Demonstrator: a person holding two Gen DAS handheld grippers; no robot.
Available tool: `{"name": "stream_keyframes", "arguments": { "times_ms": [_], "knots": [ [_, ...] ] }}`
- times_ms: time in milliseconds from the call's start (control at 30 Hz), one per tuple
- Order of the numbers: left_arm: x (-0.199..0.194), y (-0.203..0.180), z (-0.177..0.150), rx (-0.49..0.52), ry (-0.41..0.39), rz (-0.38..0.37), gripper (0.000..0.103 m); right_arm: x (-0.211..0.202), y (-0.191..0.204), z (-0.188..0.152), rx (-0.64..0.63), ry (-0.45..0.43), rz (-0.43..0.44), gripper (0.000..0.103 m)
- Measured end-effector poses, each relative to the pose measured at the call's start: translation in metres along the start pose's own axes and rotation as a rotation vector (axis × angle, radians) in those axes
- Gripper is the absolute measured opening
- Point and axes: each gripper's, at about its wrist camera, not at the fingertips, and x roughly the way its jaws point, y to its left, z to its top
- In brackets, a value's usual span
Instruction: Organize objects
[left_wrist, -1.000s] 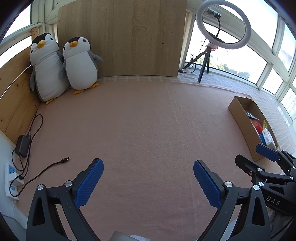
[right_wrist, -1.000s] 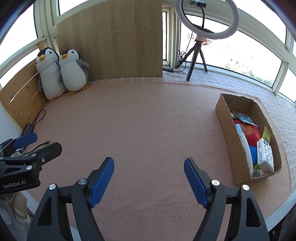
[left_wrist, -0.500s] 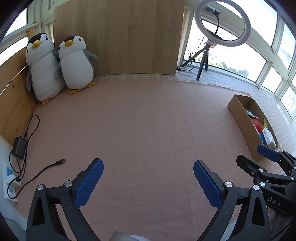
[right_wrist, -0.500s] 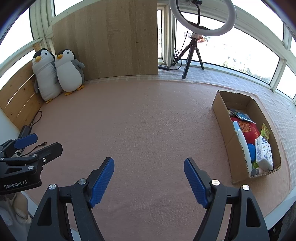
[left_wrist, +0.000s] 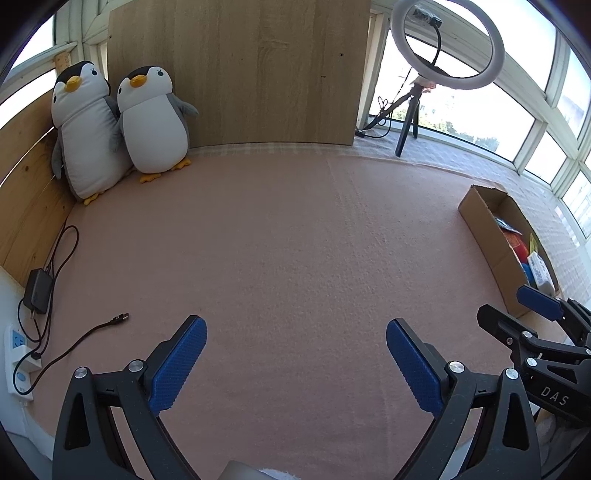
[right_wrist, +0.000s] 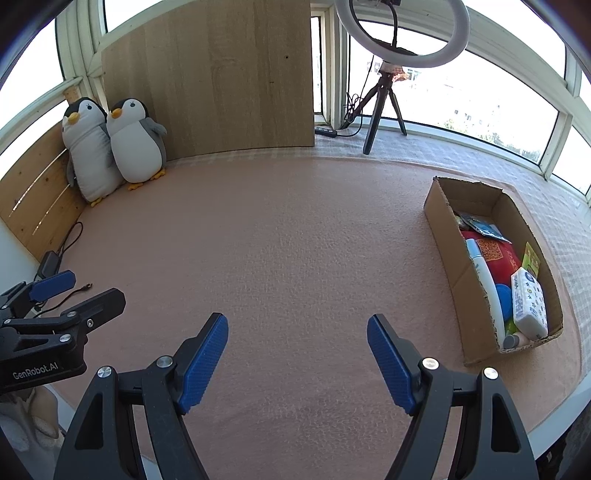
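Note:
A cardboard box (right_wrist: 443, 236) lies at the right of the pink mat (right_wrist: 288, 236), holding a white tube, a red packet, a wipes pack (right_wrist: 530, 299) and other small items. The same box (left_wrist: 484, 225) shows at the right edge of the left wrist view. My left gripper (left_wrist: 295, 347) hovers open over bare mat, empty. My right gripper (right_wrist: 297, 343) is also open and empty, left of the box. Each gripper shows in the other's view, the left gripper (right_wrist: 51, 295) at the left edge and the right gripper (left_wrist: 517, 314) at the right edge.
Two plush penguins (left_wrist: 122, 125) lean in the far left corner against wooden panels (left_wrist: 236, 70). A ring light on a tripod (right_wrist: 384, 85) stands by the windows. A charger, cable (left_wrist: 74, 339) and power strip (left_wrist: 16, 354) lie at the mat's left edge.
Both wrist views shifted slightly; the penguins and the box sit a little differently in the frames. Both grippers stay open and empty.

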Motion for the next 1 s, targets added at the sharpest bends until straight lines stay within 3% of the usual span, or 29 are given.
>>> {"name": "stream_keyframes", "arguments": {
  "times_ms": [1000],
  "knots": [
    [0.027, 0.004, -0.006, -0.006, 0.049, 0.007, 0.102, 0.022, -0.007, -0.004, 0.007, 0.035, -0.013, 0.074]
  ]
}}
